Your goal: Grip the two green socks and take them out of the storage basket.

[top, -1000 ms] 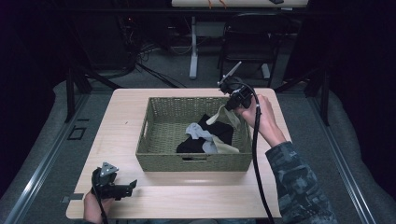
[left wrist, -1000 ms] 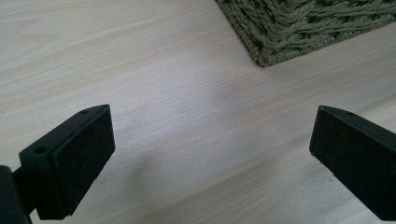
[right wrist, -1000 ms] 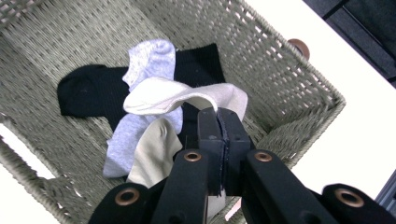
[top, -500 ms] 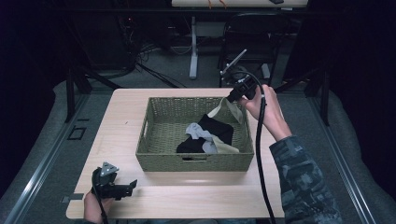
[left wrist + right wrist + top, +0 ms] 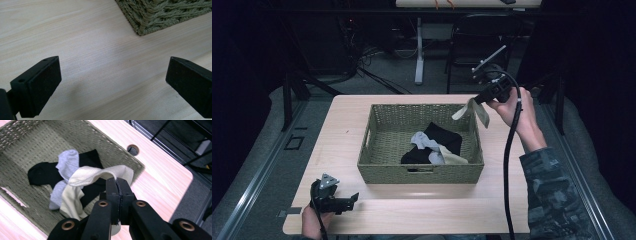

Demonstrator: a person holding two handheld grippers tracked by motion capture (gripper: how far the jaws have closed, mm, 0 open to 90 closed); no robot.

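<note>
A woven olive basket [image 5: 422,174] stands mid-table and holds a black sock [image 5: 439,140], a grey sock [image 5: 424,141] and a cream sock [image 5: 454,157]. Above its far right corner my right gripper [image 5: 475,101] is shut on another cream sock [image 5: 477,111], which hangs free from the jaws. In the right gripper view that held sock [image 5: 95,175] drapes left from the closed gripper [image 5: 117,185] over the pile in the basket [image 5: 15,130]. My left gripper [image 5: 352,199] rests near the table's front left corner, open [image 5: 112,82] with bare wood between its jaws.
The basket's front left corner [image 5: 160,12] lies just beyond my left gripper. The light wooden table [image 5: 512,200] has a cable hole [image 5: 132,149] near the basket's corner. Dark floor, chair legs and cables lie beyond the far edge.
My right gripper has risen and drawn back to the right, lifting the cream sock out of the pile until it hangs above the basket's corner. The left gripper has stayed put.
</note>
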